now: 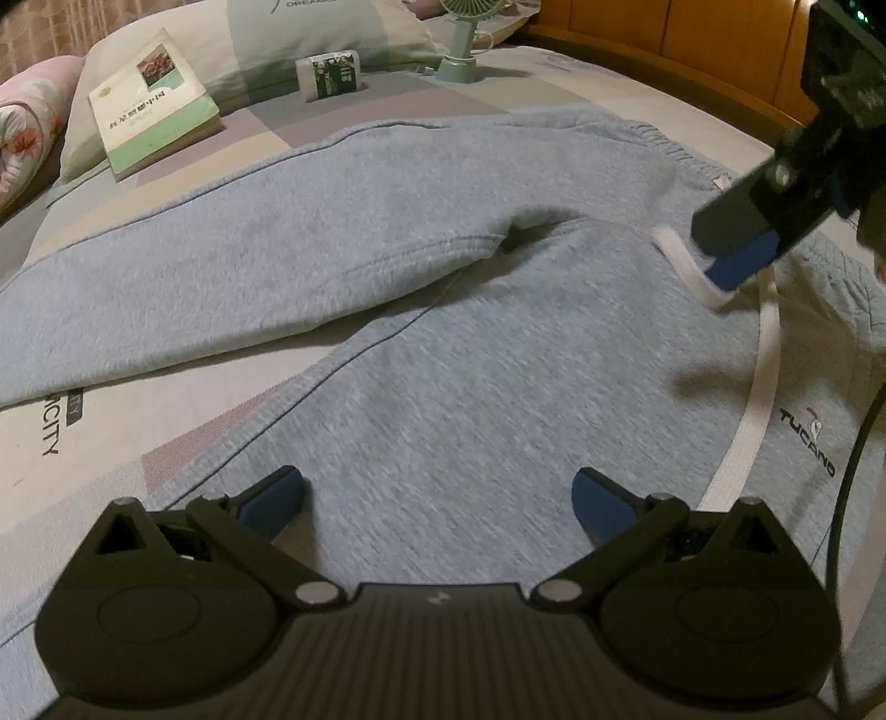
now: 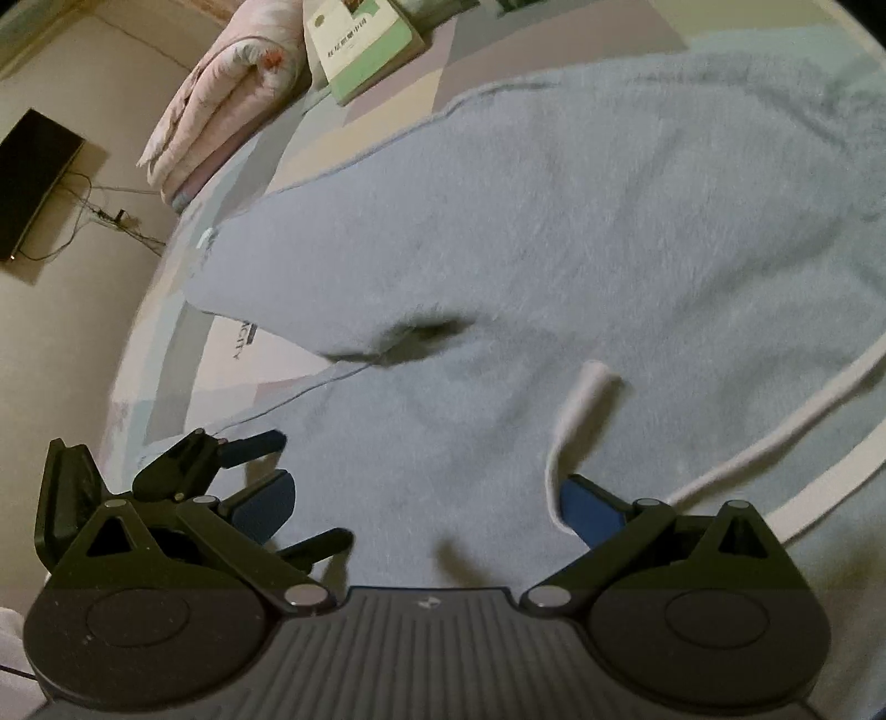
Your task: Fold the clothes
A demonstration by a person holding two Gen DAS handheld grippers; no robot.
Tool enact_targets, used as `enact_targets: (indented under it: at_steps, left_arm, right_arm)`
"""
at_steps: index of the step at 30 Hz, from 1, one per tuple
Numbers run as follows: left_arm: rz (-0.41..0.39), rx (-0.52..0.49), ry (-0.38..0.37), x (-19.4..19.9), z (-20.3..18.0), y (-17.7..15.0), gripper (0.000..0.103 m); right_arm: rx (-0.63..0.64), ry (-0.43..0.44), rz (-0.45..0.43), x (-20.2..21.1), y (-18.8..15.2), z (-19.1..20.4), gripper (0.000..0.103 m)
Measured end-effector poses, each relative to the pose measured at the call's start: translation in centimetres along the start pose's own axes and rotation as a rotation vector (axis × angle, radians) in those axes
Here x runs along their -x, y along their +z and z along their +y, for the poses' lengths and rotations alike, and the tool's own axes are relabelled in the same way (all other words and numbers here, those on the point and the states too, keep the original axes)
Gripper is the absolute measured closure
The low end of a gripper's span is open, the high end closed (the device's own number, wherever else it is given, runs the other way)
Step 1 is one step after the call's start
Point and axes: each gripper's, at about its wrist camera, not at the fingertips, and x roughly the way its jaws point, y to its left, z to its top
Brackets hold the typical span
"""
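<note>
Grey sweatpants (image 1: 443, 360) lie spread on the bed, waistband (image 1: 664, 144) at the far right and legs running left. A white drawstring (image 1: 764, 376) trails over the fabric near a TUCANO logo (image 1: 808, 443). My left gripper (image 1: 437, 498) hovers open just above the nearer leg, holding nothing. In the left wrist view a blue pad (image 1: 742, 266) of my right gripper touches the drawstring's end. My right gripper (image 2: 426, 504) is open over the sweatpants (image 2: 554, 221). The drawstring's end (image 2: 581, 404) curls beside its right finger, not pinched.
A green-edged book (image 1: 155, 105), a small box (image 1: 332, 75) and a desk fan (image 1: 465, 44) sit by the pillow (image 1: 310, 33). The wooden headboard (image 1: 692, 39) is at the far right. A rolled floral quilt (image 2: 221, 99) lies at the bed's edge, with a dark device (image 2: 33, 177) and cables on the floor.
</note>
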Motion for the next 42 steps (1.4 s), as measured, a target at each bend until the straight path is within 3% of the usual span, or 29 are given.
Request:
enact_targets:
  at_steps: [7, 13, 21, 26, 31, 37, 39, 42]
  left_arm:
    - [0.015, 0.003, 0.008, 0.6, 0.4, 0.1, 0.001]
    - [0.012, -0.002, 0.017, 0.8, 0.3, 0.1, 0.001]
    - [0.006, -0.016, 0.016, 1.1, 0.1, -0.1, 0.001]
    - [0.018, -0.007, 0.003, 0.5, 0.2, -0.3, 0.001]
    - [0.020, -0.004, 0.003, 0.6, 0.2, -0.2, 0.001]
    - [0.004, -0.014, 0.012, 1.2, -0.2, -0.1, 0.001]
    - [-0.005, -0.018, 0.013, 1.6, -0.2, -0.2, 0.001]
    - [0.005, -0.008, 0.025, 1.5, 0.4, -0.4, 0.001]
  right_arm:
    - [0.048, 0.052, 0.040, -1.3, -1.4, 2.7, 0.000]
    - [0.073, 0.008, -0.033, 0.8, -2.9, 3.0, 0.000]
    - [-0.069, -0.216, -0.241, 5.4, -5.4, -2.0, 0.000]
    - [-0.139, -0.339, -0.285, 6.0, -7.8, -4.5, 0.000]
    - [-0.159, -0.322, -0.354, 7.4, -9.3, -4.6, 0.000]
    - [-0.115, -0.296, -0.442, 7.8, -6.9, -4.2, 0.000]
    - [-0.141, -0.307, -0.442, 7.0, -6.3, -5.3, 0.000]
    - [-0.142, -0.396, -0.439, 6.2, -6.4, -6.6, 0.000]
